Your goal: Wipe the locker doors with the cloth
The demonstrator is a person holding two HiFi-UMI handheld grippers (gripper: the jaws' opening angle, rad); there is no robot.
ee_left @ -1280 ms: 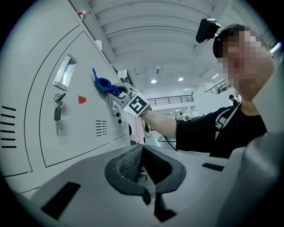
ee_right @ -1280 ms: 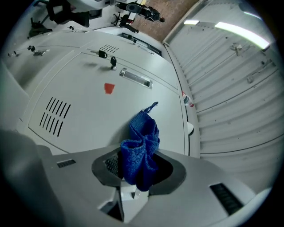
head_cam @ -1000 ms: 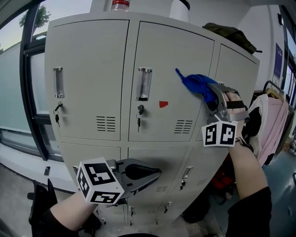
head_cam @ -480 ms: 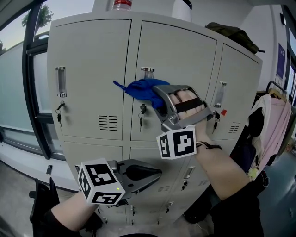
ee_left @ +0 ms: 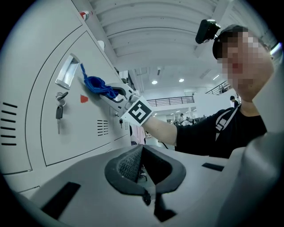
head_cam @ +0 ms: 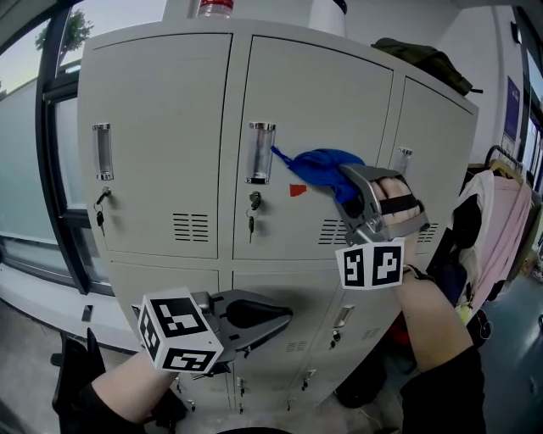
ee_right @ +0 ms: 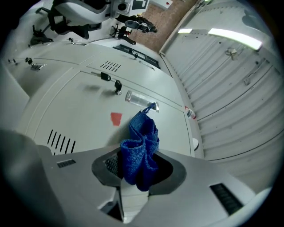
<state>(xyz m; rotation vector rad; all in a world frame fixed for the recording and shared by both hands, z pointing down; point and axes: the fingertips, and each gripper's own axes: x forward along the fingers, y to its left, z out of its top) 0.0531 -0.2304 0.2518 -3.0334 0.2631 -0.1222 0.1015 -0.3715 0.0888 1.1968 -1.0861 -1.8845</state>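
Observation:
A bank of pale grey locker doors [head_cam: 161,102] fills the head view. My right gripper [head_cam: 344,193] is shut on a bunched blue cloth [head_cam: 318,165], pressed against the upper middle door [head_cam: 314,93] beside a small red sticker [head_cam: 297,190]. In the right gripper view the blue cloth [ee_right: 141,148] bulges out of the jaws toward the red sticker [ee_right: 116,118] and the clear handle [ee_right: 140,99]. My left gripper [head_cam: 284,315] hangs low before the lower doors, shut with nothing in it. The left gripper view shows the cloth [ee_left: 98,84] on the door.
Each upper door has a clear handle [head_cam: 260,153], a keyed lock [head_cam: 254,203] and vent slots [head_cam: 193,226]. A bottle [head_cam: 219,8] and a dark bag [head_cam: 424,59] sit on top. Clothes hang on a rack [head_cam: 501,212] at right. A window [head_cam: 25,136] lies left.
The right gripper swept the cloth left across the middle door to its handle, then came back right to beside the red sticker. The left gripper stayed still.

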